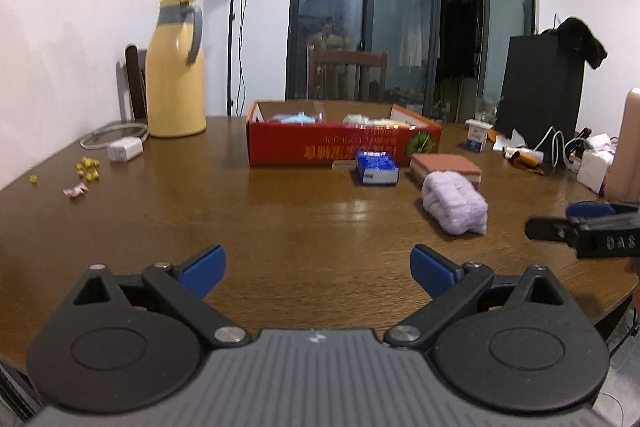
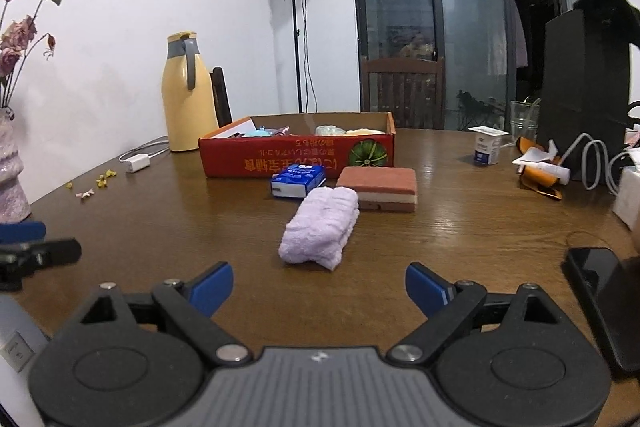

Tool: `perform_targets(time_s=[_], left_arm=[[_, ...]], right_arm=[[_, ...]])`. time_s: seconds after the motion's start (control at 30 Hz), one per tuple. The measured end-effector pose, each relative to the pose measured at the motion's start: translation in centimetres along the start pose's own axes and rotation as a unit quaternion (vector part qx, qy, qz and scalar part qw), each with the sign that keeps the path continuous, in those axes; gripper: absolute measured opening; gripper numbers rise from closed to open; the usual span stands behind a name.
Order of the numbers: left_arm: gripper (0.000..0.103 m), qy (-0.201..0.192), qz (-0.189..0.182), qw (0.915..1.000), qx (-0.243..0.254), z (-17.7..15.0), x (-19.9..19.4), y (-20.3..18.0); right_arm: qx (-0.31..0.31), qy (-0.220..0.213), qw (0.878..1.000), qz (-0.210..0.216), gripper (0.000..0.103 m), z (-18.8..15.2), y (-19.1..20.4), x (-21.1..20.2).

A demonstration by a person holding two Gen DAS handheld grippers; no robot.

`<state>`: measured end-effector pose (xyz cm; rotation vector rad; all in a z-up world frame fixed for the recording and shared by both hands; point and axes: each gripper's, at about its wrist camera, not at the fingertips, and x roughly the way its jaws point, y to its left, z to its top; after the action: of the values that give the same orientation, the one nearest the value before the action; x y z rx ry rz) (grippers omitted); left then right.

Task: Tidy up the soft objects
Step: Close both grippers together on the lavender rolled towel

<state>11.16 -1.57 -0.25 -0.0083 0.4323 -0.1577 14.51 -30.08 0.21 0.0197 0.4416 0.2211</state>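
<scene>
- While both grippers hover over the table (image 2: 460,227), neither holds anything: the right gripper (image 2: 319,287) and the left gripper (image 1: 318,269) each show their blue pads spread wide with bare wood between them.
- Task things: one lilac towel (image 2: 320,229), rolled, lies near the right gripper and directly ahead of it; behind it sit one sponge (image 2: 378,187) in brown, pink and white layers, and one blue tissue pack (image 2: 298,179). Towel and sponge look to touch at a corner; the pack lies just beside both.
- Destination, by judgement: one red box (image 2: 296,157), open-topped, just behind these three, already holding several soft items, too blurred to count.
- Step in hand, by judgement: the right gripper takes the towel. To do it well, straddle the roll across its narrow width near the middle, so it does not unroll or sag, and close firmly, since the pile will compress.
- Lift clear of the sponge before carrying over the box wall.
- Other things: one yellow jug (image 2: 186,95), one charger (image 2: 138,161), one yoghurt cup (image 2: 486,145), one glass (image 2: 523,119), one phone (image 2: 600,291) at the right edge.
</scene>
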Motion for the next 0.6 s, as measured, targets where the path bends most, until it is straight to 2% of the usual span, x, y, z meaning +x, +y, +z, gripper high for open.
perform_targets(time_s=[0.17, 0.33, 0.4, 0.43, 0.47, 0.53, 0.6], left_arm=[[0.101, 0.021, -0.005, 0.9998, -0.004, 0.4, 3.2, 0.0], [0.101, 0.032, -0.010, 0.9994, -0.007, 1.5, 6.5, -0.1], [0.101, 0.025, -0.011, 0.9996, -0.003, 2.3, 7.6, -0.1], [0.101, 0.021, -0.008, 0.9997, -0.002, 2.7, 8.1, -0.1], [0.101, 0.017, -0.006, 0.9998, -0.003, 3.3, 8.6, 0.1], [0.101, 0.009, -0.005, 0.9999, -0.007, 4.4, 9.6, 0.4], [0.101, 0.007, -0.011, 0.9998, -0.012, 5.3, 10.9, 0.5]], right_arm=[[0.024, 0.002, 1.000, 0.011, 0.088, 1.6, -0.6, 3.8], [0.037, 0.042, 0.998, 0.026, 0.081, 2.8, -0.8, 8.8], [0.039, 0.060, 0.996, 0.044, 0.070, 3.0, -0.6, 10.8], [0.032, 0.069, 0.996, 0.051, 0.056, 3.1, -0.2, 11.6], [0.017, 0.075, 0.995, 0.061, 0.037, 3.2, 0.4, 12.1], [-0.029, 0.096, 0.989, 0.109, 0.034, 3.3, 1.8, 12.7], [-0.076, 0.110, 0.976, 0.174, 0.033, 3.4, 3.1, 12.7]])
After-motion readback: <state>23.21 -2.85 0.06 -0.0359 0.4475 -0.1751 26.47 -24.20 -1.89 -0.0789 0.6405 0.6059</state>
